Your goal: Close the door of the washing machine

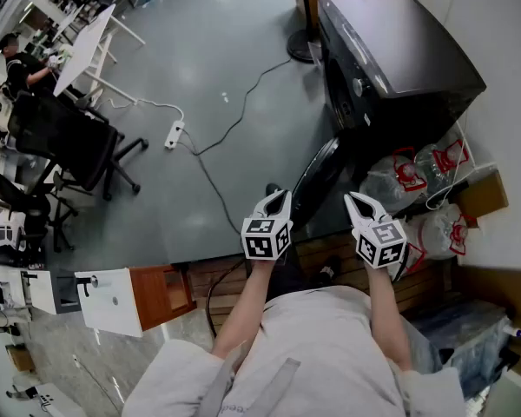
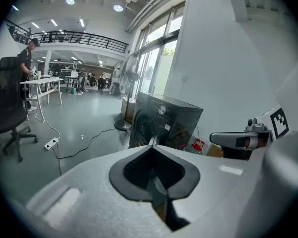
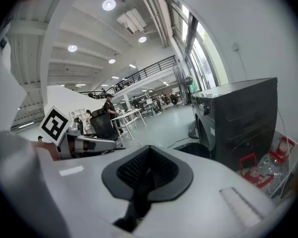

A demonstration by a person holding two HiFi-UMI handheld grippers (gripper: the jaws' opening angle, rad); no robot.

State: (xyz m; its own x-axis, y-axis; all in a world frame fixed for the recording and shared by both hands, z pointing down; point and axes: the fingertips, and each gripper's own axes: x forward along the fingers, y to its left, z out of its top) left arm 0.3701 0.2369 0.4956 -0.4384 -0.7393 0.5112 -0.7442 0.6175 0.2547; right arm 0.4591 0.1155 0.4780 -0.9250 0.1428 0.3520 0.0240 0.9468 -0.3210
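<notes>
Task not begun: the washing machine (image 1: 391,50) stands by the wall w/ its door (image 1: 315,181) swung wide open toward the person, so the whole push is left. Left tool (image 1: 280,197) & right tool (image 1: 356,201) are both closed tight & empty, one each side of the door, no contact visible.

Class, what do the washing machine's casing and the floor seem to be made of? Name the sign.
Washing machine: probably painted metal, dark satin; flat panels with a soft sheen. Floor: perhaps sealed concrete or vinyl, smooth grey; faintly reflects light.
</notes>
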